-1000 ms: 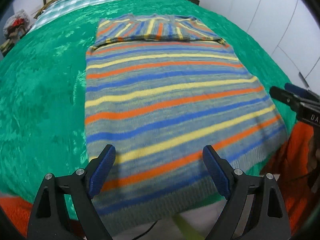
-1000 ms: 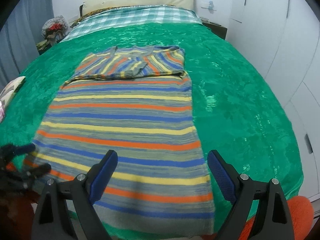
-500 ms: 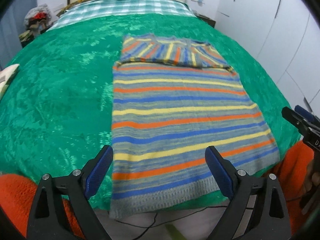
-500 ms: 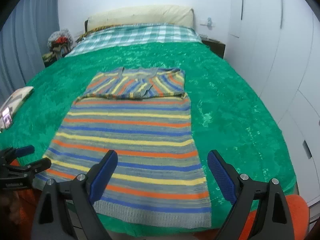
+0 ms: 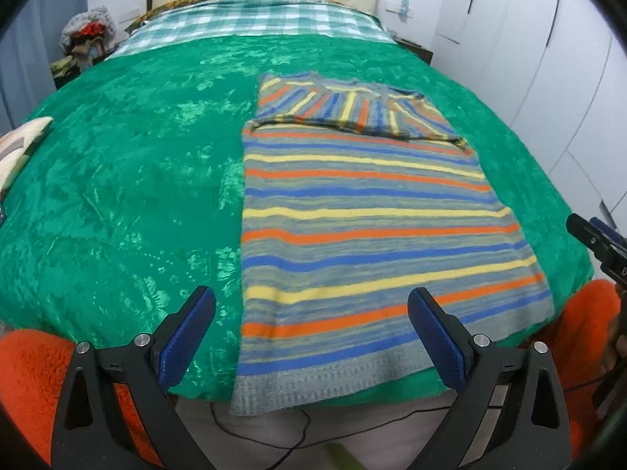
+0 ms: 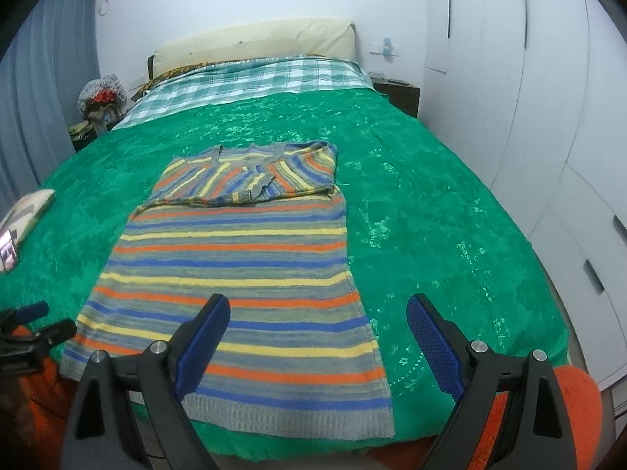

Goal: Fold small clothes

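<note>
Your left hand-held gripper (image 5: pixel 311 315) sits at the bottom of its view with the blue ribbed pads spread wide; the jaws have just been opening, and they grip nothing, though the sweater's hem shows in the gap beyond them. Your right hand-held gripper (image 6: pixel 318 323) is spread just as wide and is empty too, its left pad hanging over the knit, its right pad over bare cover. The striped sweater (image 5: pixel 352 211) lies flat in the middle of the frame, a long knitted rectangle of grey, orange, blue and yellow bands. Its sleeves are folded across the chest at the far end, so the stripes there run slantwise. A ribbed grey hem (image 6: pixel 290 415) reaches the bed's near edge. Under it is a shiny green bedspread (image 6: pixel 431 203), crushed and leaf-patterned. A checked green-and-white sheet (image 6: pixel 250 78) covers the upper part of the frame, with a cream padded headboard (image 6: pixel 254 43) behind. Smooth white wardrobe doors (image 6: pixel 529 98) fill the right side.
</note>
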Motion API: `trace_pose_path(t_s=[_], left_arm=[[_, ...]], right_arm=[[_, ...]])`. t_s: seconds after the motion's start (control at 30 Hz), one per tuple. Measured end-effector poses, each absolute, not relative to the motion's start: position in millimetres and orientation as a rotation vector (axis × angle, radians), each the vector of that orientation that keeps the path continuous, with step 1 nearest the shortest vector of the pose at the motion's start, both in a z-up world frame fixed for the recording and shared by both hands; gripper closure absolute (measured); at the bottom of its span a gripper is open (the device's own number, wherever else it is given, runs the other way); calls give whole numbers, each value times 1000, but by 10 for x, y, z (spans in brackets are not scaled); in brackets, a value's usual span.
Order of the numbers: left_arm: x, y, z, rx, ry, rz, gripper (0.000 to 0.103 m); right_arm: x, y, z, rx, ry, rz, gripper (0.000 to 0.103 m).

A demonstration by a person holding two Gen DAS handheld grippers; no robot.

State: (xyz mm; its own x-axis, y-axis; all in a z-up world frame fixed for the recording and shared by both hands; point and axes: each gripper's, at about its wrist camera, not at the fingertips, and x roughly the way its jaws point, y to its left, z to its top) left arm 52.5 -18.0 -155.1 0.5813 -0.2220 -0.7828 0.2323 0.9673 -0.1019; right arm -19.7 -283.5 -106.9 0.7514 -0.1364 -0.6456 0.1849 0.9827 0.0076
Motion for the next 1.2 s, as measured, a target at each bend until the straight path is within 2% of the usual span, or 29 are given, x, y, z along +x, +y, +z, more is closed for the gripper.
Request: trace_pose_path(t_s=[0.43,0.77,0.83,1.0,1.2], left_arm=[[538,-107,-1574,-6,915,-263,4],[497,-128,-1446,-6,870,-270,4],[522,-138,-1455,-11,875,-273,4],[592,-114,-1537,-5,902,-266,4],[812,476,-1613,-124,974,-168,4]], right_arm=[[-156,-2728,-1180,30,734,-158,12],[-267,-2778,-784,52,671,-170,12],[-294,-2790,-741,49,648,-182,9],[-218,-2837,-909,25,675,-193,8],[-57,-3413,-927,186,716,-186,9]])
